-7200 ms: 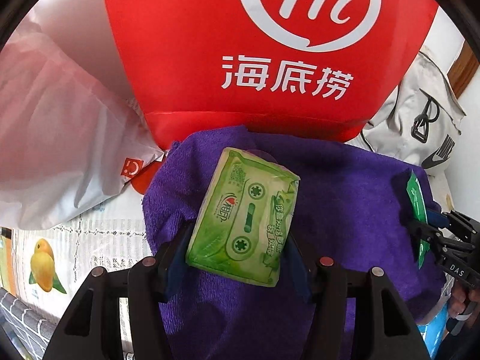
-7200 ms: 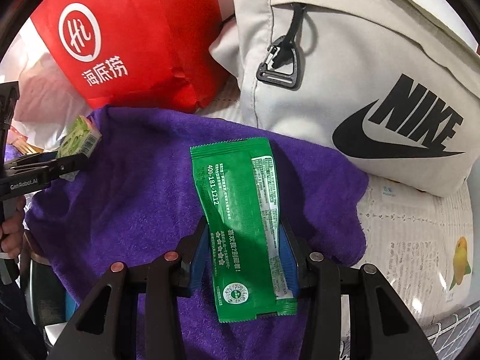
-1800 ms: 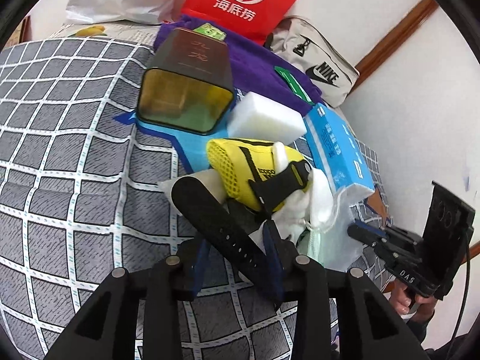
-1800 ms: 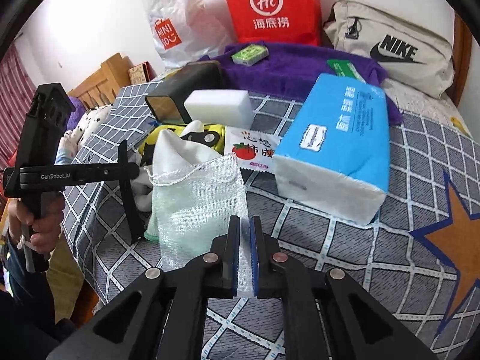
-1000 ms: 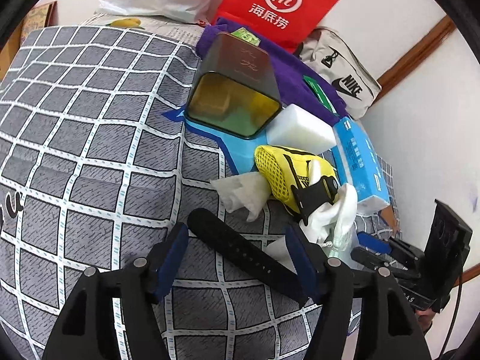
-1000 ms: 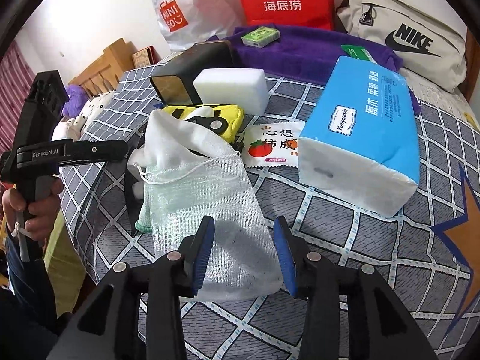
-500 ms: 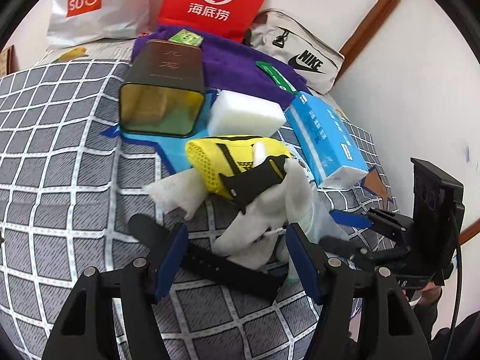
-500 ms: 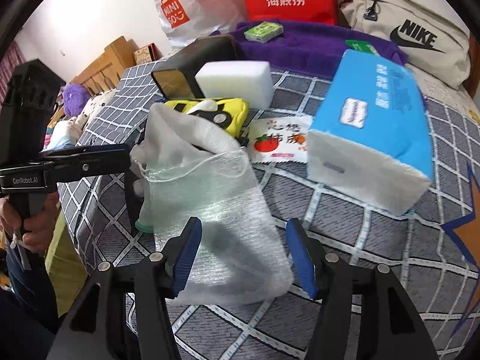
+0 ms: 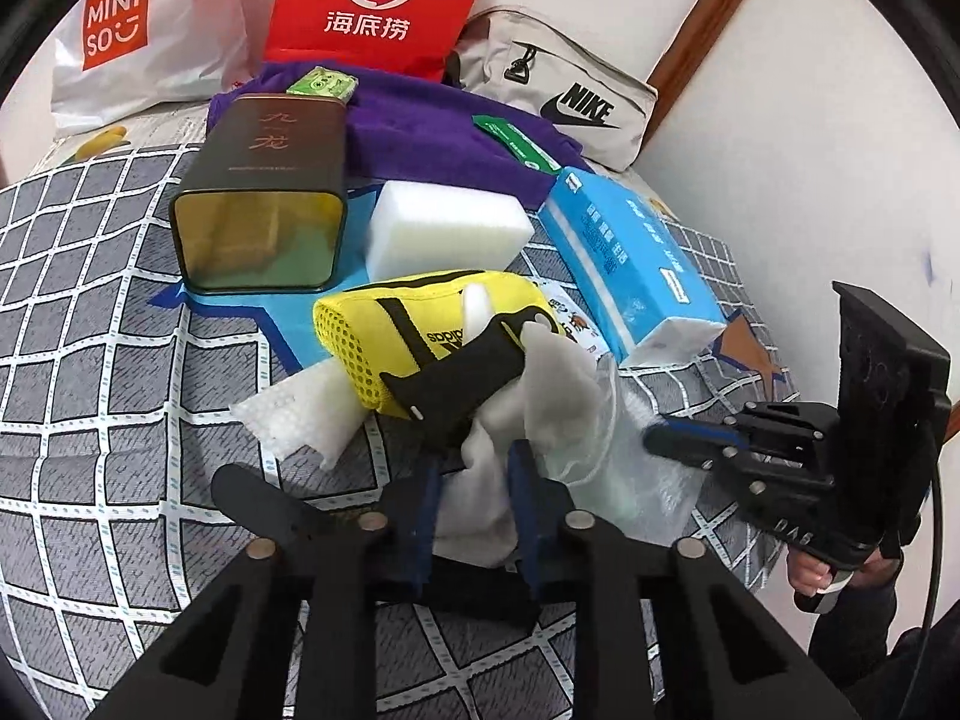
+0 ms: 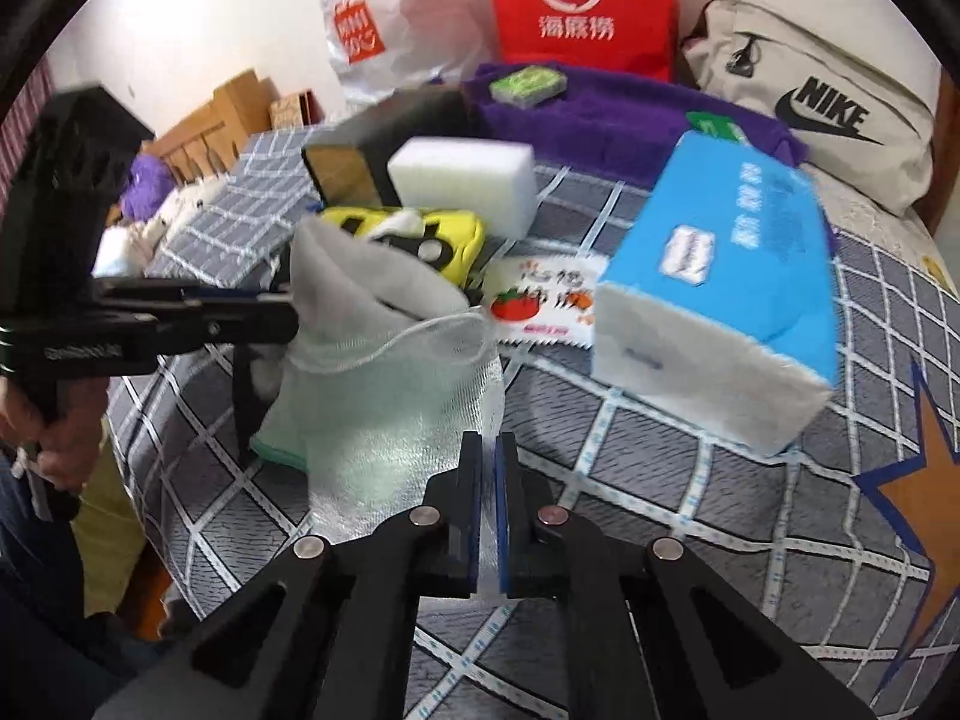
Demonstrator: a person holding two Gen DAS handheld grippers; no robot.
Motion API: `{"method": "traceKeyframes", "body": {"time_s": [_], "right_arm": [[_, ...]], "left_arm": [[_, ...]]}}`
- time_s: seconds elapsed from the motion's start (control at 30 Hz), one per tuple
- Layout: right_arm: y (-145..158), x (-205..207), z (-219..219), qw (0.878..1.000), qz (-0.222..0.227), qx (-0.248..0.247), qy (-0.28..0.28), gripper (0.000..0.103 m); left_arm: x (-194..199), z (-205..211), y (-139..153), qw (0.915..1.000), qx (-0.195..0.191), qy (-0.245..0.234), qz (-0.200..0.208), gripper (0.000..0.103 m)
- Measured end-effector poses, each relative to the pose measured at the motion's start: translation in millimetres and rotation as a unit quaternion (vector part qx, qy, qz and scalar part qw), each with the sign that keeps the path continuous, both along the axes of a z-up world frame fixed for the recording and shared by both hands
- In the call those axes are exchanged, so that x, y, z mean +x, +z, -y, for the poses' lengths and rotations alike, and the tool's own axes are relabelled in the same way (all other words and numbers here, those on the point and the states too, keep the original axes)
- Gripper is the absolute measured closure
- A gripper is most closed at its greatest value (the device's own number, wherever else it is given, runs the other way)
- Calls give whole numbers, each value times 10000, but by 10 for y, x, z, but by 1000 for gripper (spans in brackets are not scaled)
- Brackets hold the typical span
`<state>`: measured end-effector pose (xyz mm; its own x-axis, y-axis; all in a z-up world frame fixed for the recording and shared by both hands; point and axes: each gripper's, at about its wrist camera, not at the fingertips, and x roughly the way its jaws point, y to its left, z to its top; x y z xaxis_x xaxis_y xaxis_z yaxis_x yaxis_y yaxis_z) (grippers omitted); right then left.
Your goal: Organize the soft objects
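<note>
A white mesh drawstring bag (image 10: 384,408) lies on the checked bedspread with a white cloth (image 9: 480,516) at its mouth. My left gripper (image 9: 474,480) is shut on that white cloth; it also shows in the right wrist view (image 10: 282,312) at the bag's left. My right gripper (image 10: 487,450) is shut on the mesh bag's lower right edge, and shows in the left wrist view (image 9: 660,438). A yellow mesh pouch (image 9: 420,330) lies just behind. A green packet (image 9: 321,84) and a green sachet (image 9: 516,141) lie on the purple towel (image 9: 432,132).
A dark tin (image 9: 264,198), a white foam block (image 9: 444,228), a blue tissue pack (image 10: 732,294) and a tomato sachet (image 10: 540,306) lie on the bed. A black strap (image 9: 270,504) lies by my left gripper. A red bag (image 9: 372,0), a Miniso bag (image 9: 138,30) and a Nike bag (image 10: 828,120) stand behind.
Both grippers were open half a second ago. The left has closed on the white cloth and the right has closed on the mesh bag's edge.
</note>
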<state>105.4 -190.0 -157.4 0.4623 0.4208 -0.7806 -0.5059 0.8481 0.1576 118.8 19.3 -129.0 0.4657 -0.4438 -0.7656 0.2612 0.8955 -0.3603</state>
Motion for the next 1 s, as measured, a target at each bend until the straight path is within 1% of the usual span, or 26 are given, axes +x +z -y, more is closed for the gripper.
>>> {"method": "traceKeyframes", "body": {"time_s": [0.07, 0.13, 0.27, 0.33, 0.37, 0.4, 0.43, 0.47, 0.5, 0.53, 0.57, 0.6, 0.63, 0.67, 0.7, 0.73, 0.77, 0.87, 0.9, 0.93, 0.97, 1.0], "right_arm": [[76, -19, 76, 9999, 113, 41, -74, 99], [128, -25, 132, 9996, 205, -1, -174, 99], [164, -30, 282, 9990, 253, -25, -361, 99], [127, -22, 319, 9991, 136, -37, -400, 99], [96, -19, 325, 9992, 52, -29, -399, 96], [54, -24, 318, 9993, -39, -33, -358, 95], [30, -27, 308, 9994, -74, -49, -338, 95], [11, -28, 299, 9993, -90, -71, -342, 93], [-15, -19, 288, 9993, -141, -62, -350, 79], [-29, -13, 285, 9992, -184, -47, -350, 70], [-44, 1, 275, 9990, -240, -25, -375, 53], [-47, 3, 274, 9990, -236, 5, -388, 48], [-39, 0, 269, 9990, -230, 77, -369, 48], [-35, -1, 261, 9990, -244, 119, -349, 46], [-33, 1, 246, 9989, -287, 188, -319, 41], [-36, 4, 231, 9989, -302, 208, -303, 39], [-47, 5, 203, 9990, -303, 185, -280, 38], [-119, 19, 95, 9993, -264, -116, -253, 38], [-131, 2, 66, 9994, -166, -199, -243, 38], [-131, -23, 37, 9993, -30, -297, -221, 41], [-135, -33, 31, 9991, 25, -355, -216, 55], [-140, -37, 26, 9984, 112, -489, -257, 77]], "left_arm": [[-8, -51, 41, 9999, -103, 45, 28, 82], [-10, -87, 62, 9999, -111, 97, 46, 83], [-14, -113, 43, 9998, -171, 128, 9, 85], [-15, -78, 20, 9998, -161, 93, -33, 85], [-13, -45, 5, 9999, -139, 51, -66, 85], [-7, -12, -10, 9999, -111, 36, -102, 85], [-1, 13, -24, 9999, -83, 38, -137, 85], [5, 30, -34, 9998, -69, 31, -173, 84], [10, 43, -42, 9998, -69, 25, -208, 83], [14, 55, -45, 9997, -77, 16, -236, 78], [19, 67, -40, 9996, -70, 2, -258, 75], [17, 73, -30, 9997, -52, -1, -255, 67], [13, 82, -16, 9997, -20, -2, -238, 59], [9, 90, -2, 9997, 20, 7, -224, 54], [8, 93, 5, 9998, 29, 12, -207, 48], [13, 100, 7, 9998, 35, 14, -195, 46], [25, 109, 1, 9998, 32, 15, -204, 46], [59, 141, -29, 9997, 34, 9, -236, 47], [62, 157, -33, 9997, 61, -6, -221, 48], [62, 176, -38, 9997, 110, -30, -201, 50], [55, 199, -40, 9997, 165, -74, -142, 55], [52, 212, -44, 9996, 200, -114, -133, 69]]}}
